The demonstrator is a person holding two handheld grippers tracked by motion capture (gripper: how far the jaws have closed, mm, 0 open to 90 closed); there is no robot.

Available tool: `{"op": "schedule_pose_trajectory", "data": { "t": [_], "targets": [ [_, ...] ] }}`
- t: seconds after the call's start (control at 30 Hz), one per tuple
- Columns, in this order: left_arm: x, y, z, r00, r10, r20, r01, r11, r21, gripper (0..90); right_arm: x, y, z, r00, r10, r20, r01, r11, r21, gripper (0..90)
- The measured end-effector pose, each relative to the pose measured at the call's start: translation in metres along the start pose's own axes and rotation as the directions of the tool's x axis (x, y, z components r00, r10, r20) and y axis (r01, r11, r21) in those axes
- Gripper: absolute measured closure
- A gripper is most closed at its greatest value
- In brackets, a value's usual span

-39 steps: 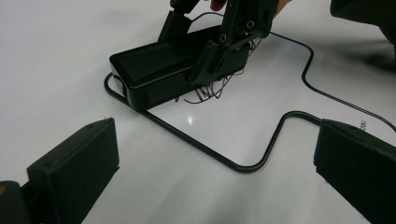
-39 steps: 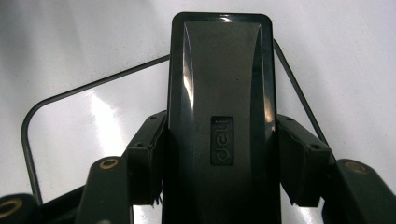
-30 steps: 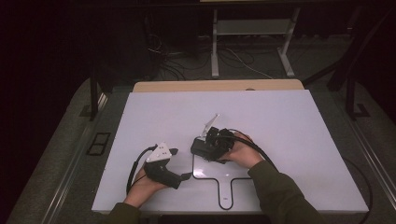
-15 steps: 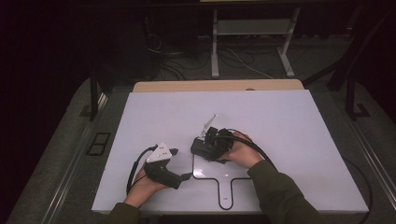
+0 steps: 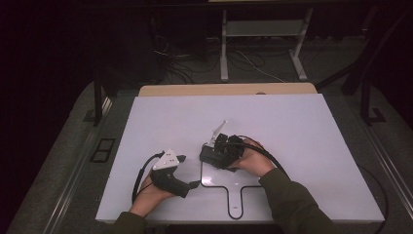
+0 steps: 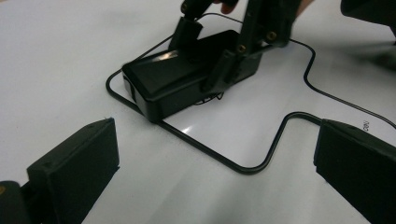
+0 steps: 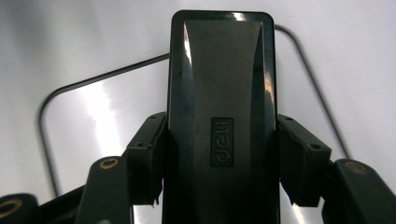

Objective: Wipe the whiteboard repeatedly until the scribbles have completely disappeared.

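A black oblong box (image 5: 208, 157) with a "deli" label (image 7: 221, 141) lies on the white table, over the top left corner of a black outline (image 5: 220, 185) drawn on it. My right gripper (image 5: 217, 154) is shut on the box, one pad pressing each long side (image 7: 222, 156). In the left gripper view the box (image 6: 177, 81) rests flat with the right gripper's fingers (image 6: 233, 56) clamped over it. My left gripper (image 5: 189, 171) lies to the left of the box, open and empty, jaws wide apart (image 6: 217, 161) and pointed toward it.
The white table (image 5: 302, 126) has bare room all around the hands. A wooden board edge (image 5: 224, 89) runs along its far side. Cables and metal stand legs (image 5: 224, 44) sit on the dark floor beyond.
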State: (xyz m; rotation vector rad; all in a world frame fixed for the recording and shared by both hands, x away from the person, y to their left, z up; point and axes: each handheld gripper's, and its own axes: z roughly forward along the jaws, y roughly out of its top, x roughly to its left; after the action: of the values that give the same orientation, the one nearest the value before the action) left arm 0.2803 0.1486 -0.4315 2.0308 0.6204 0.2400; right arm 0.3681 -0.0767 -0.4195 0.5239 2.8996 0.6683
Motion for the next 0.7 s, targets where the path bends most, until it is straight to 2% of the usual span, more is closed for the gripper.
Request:
{"op": "schedule_pose_trajectory", "data": {
  "t": [0.13, 0.27, 0.33, 0.43, 0.57, 0.63, 0.7],
  "targets": [
    [0.000, 0.000, 0.000, 1.0000, 0.002, 0.001, -0.002, 1.0000, 0.002, 0.0, -0.002, 0.000, 0.000, 1.0000, 0.007, -0.006, -0.007, 1.000, 0.000, 39.1],
    [0.000, 0.000, 0.000, 1.0000, 0.002, -0.001, -0.002, 1.0000, 0.003, 0.0, -0.019, 0.003, 0.004, 0.9980, 0.060, 0.019, -0.060, 0.998, -0.006, 39.1],
    [0.000, 0.000, 0.000, 1.0000, 0.000, 0.000, 0.000, 1.0000, 0.003, 0.0, -0.022, 0.004, 0.004, 0.9978, 0.063, 0.021, -0.063, 0.998, -0.002, 39.0],
    [0.001, 0.000, -0.001, 1.0000, 0.004, 0.002, -0.004, 1.0000, 0.006, 0.0, -0.016, 0.004, 0.003, 0.9988, 0.046, 0.014, -0.046, 0.999, 0.004, 39.0],
    [0.000, 0.000, 0.000, 1.0000, 0.000, 0.000, 0.000, 1.0000, 0.001, 0.0, 0.003, 0.001, 0.000, 0.9999, -0.002, -0.014, 0.002, 1.000, 0.007, 39.0],
    [-0.001, 0.000, 0.000, 1.0000, 0.002, 0.000, -0.002, 1.0000, 0.001, 0.0, 0.012, -0.001, -0.001, 0.9998, -0.009, -0.015, 0.009, 1.000, 0.001, 39.0],
    [-0.001, 0.001, 0.001, 1.0000, 0.004, 0.000, -0.004, 1.0000, 0.004, 0.0, 0.009, -0.001, -0.001, 0.9997, -0.020, -0.011, 0.020, 1.000, 0.003, 39.0]
  ]
}}
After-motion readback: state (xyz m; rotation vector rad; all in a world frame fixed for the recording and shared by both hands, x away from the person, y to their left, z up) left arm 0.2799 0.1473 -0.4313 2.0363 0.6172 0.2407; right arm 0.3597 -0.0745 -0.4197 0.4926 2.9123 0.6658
